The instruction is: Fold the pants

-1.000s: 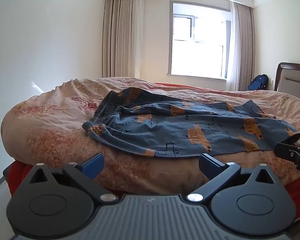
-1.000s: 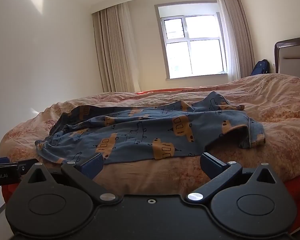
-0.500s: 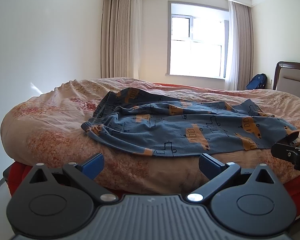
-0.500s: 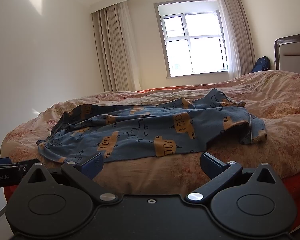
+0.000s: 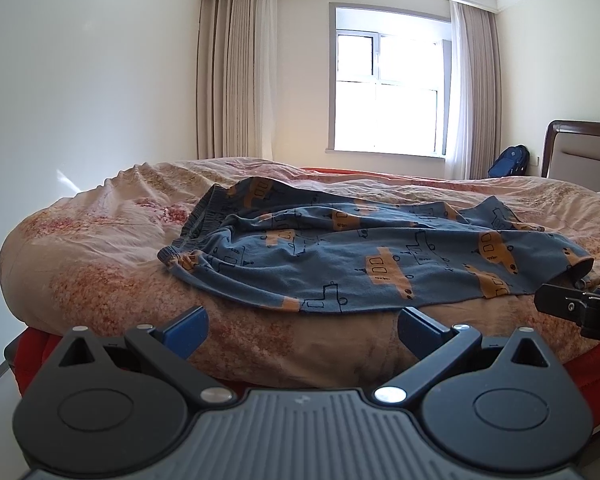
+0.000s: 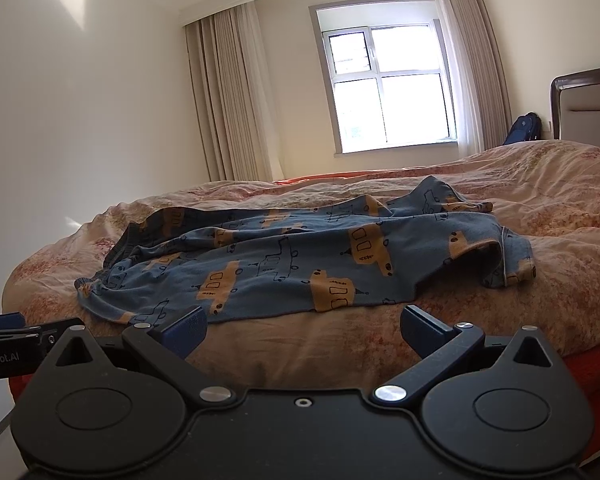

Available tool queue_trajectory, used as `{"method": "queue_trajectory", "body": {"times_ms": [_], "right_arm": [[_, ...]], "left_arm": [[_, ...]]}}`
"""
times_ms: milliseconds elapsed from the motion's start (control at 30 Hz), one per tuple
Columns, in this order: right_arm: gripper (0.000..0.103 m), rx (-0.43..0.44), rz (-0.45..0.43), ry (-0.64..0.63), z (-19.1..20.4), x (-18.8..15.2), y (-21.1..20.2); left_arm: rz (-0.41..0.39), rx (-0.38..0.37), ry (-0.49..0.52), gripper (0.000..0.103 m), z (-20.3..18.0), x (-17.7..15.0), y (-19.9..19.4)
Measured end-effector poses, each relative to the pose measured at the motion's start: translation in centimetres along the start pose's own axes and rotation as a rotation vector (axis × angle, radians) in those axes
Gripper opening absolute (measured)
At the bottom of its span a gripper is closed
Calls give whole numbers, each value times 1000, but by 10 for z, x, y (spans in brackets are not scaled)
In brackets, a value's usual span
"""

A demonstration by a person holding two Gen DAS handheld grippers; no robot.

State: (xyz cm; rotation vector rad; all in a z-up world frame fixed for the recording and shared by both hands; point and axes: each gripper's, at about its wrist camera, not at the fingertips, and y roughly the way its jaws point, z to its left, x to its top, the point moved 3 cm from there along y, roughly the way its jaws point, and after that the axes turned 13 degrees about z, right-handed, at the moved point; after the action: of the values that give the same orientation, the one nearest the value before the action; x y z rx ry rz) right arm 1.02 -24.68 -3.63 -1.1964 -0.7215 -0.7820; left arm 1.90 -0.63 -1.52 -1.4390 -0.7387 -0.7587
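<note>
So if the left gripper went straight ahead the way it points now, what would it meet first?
Most likely the side of the bed, where the cover hangs just below the near hem of the pants. The left gripper is open and touching nothing; depth is hard to judge here.

A home bedroom. A bed (image 5: 80,264) under a rumpled floral quilt (image 6: 540,184) fills the room, with a padded headboard (image 5: 584,152) at its right end. Behind the bed a window (image 5: 388,92) stands between floor-length beige curtains (image 5: 232,76) (daylight pours in), and a blue backpack (image 5: 510,160) sits beside the headboard.
</note>
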Motion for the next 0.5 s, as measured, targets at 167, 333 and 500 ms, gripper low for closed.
{"method": "queue_trajectory", "body": {"times_ms": [167, 333, 500], "right_arm": [[103, 1, 3, -1, 0, -1, 1], [103, 1, 3, -2, 0, -1, 1], [103, 1, 3, -2, 0, -1, 1]], "left_arm": [[1, -1, 2, 103, 0, 0, 0], [0, -2, 3, 103, -1, 0, 0], [0, -1, 2, 103, 0, 0, 0]]}}
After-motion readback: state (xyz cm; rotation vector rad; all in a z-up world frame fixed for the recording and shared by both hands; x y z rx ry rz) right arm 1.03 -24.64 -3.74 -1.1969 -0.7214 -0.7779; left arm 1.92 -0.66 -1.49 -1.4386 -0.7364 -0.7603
